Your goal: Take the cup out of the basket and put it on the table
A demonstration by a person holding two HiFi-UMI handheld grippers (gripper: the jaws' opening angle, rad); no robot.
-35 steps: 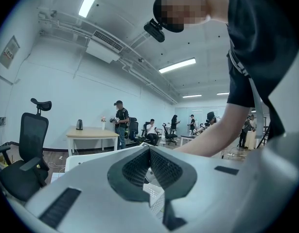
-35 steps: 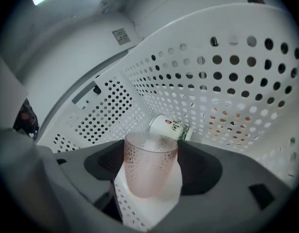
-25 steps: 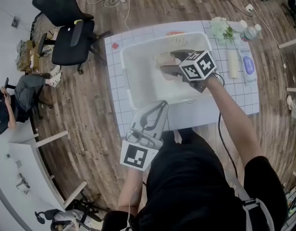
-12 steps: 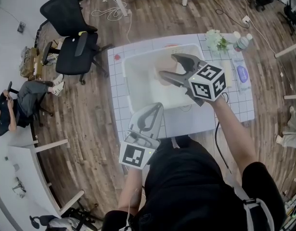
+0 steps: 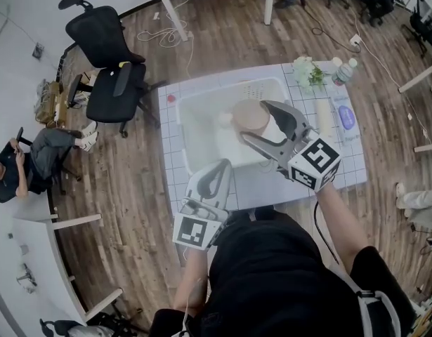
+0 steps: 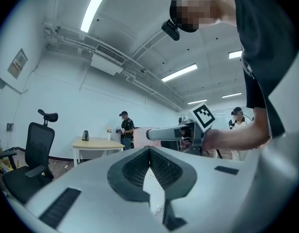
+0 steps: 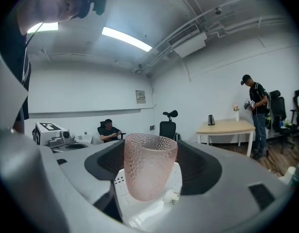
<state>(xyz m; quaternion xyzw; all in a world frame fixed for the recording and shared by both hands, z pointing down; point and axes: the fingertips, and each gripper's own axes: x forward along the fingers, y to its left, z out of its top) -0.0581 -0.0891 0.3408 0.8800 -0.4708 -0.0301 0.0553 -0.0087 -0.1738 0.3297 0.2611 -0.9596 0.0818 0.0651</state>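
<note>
Plainly, the cup (image 7: 148,171) is clamped in the right gripper (image 7: 150,154): its dark fingers (image 7: 200,166) stand wide apart and press on the cup's two sides. The cup is pink, translucent and dimpled all over, and it stands upright with its open mouth on top. In the head view it (image 5: 249,114) hangs over the right part of the white basket (image 5: 186,135) and is carried by the right gripper (image 5: 253,121), not resting inside. The basket stands on the white, gridded tabletop (image 5: 272,184).

The left gripper (image 5: 223,166) is held low in front of the person, its tip near the basket's near wall. In the left gripper view its fingers (image 6: 127,171) meet at their tips with nothing caught between them — only the white of the basket shows through the hollow they enclose. The left gripper (image 6: 150,150) touches neither cup nor basket.

Along the tabletop's right side lie a bunch of flowers (image 5: 307,69), a bottle (image 5: 344,72) and a white roll (image 5: 322,114), all well apart from the cup. A black office chair (image 5: 107,62) stands on the wooden floor to the left, and farther left a seated person (image 5: 19,167) is partly in view. The right gripper view shows another table with a kettle (image 7: 211,120) — and a standing person (image 7: 256,110) beside it.
</note>
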